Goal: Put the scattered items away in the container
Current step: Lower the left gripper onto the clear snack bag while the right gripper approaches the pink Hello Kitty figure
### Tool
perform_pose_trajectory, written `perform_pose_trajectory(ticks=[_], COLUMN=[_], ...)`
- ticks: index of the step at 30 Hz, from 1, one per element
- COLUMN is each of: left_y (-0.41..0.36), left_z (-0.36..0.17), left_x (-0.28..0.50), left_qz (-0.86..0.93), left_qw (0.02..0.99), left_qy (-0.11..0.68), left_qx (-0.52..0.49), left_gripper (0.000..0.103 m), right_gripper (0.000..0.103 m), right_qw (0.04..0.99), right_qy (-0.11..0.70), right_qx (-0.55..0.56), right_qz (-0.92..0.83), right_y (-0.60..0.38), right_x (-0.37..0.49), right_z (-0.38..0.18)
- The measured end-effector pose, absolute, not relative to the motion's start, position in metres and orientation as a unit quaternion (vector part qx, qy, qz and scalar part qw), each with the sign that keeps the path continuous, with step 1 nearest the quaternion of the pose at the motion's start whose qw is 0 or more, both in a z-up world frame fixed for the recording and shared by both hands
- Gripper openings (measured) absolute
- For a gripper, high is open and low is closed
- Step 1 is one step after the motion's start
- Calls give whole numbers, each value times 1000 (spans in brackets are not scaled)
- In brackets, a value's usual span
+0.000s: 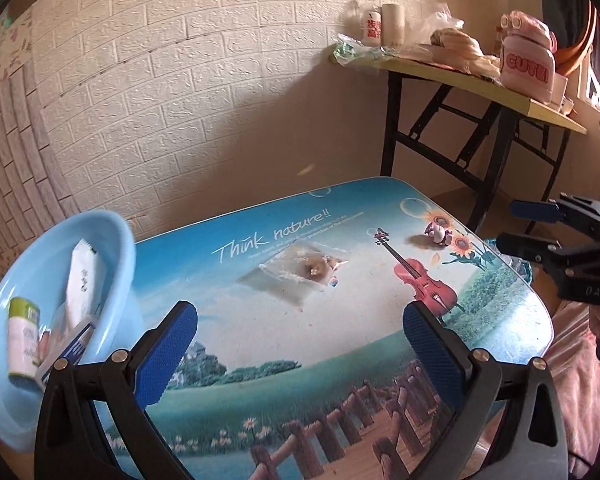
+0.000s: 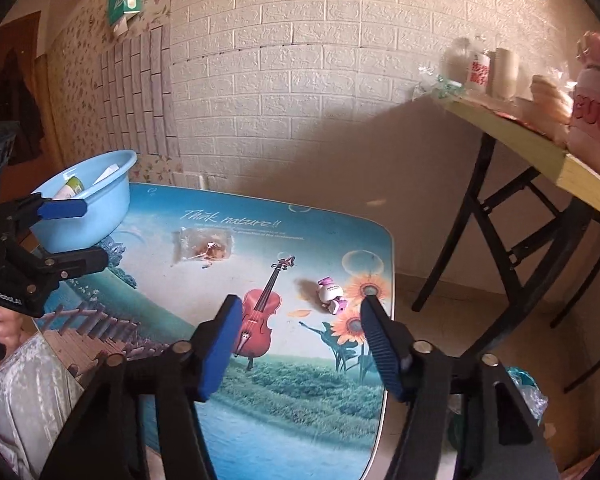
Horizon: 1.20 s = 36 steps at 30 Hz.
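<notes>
Partly done: the light-blue basin (image 1: 52, 264) at the tabletop's (image 2: 260, 420) far left corner already holds a green-capped bottle (image 1: 22, 340), a white sachet (image 1: 83, 280) and some small packs, while a clear snack bag (image 1: 300, 276) lies flat mid-tabletop under the "Think nature!!" print and a small pink-white toy figure (image 2: 332, 296) sits by the sunflowers near the right edge. Left gripper (image 1: 300, 356) and right gripper (image 2: 300, 348) both hang spread wide and empty above the near edge. The bag's long axis seems to run left-right, the toy looks tipped over, heading unclear.
</notes>
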State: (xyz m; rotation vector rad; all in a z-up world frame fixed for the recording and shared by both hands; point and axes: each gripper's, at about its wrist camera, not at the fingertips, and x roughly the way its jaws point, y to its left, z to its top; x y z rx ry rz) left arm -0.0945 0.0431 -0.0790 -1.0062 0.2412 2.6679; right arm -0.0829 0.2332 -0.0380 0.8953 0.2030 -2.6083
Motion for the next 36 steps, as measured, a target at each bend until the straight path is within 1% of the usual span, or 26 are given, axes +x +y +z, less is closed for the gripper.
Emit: perform_pose_trajectory(ticks=[7, 12, 16, 25, 32, 36], left_y=[58, 66, 72, 72, 72, 75], left_z=[-94, -105, -111, -127, -137, -142], left_x=[-126, -147, -161, -193, -207, -210], left_qz=[913, 903, 898, 885, 879, 874], left_qw=[151, 168, 180, 193, 196, 201], left_qy=[108, 115, 125, 116, 113, 125], left_qx=[-364, -380, -381, -408, -420, -425], left_gripper=[103, 103, 103, 103, 103, 103], right_gripper=[58, 48, 48, 48, 48, 48], right_qw=[219, 240, 241, 251, 262, 267], right_qy=[94, 101, 103, 107, 109, 114], right_qx=[328, 347, 356, 364, 368, 372], right_qz=[-914, -901, -897, -890, -886, -882], right_y=[234, 233, 236, 238, 232, 229], right_x=[-112, -129, -143, -166, -177, -180], right_z=[-54, -70, -80, -91, -97, -99])
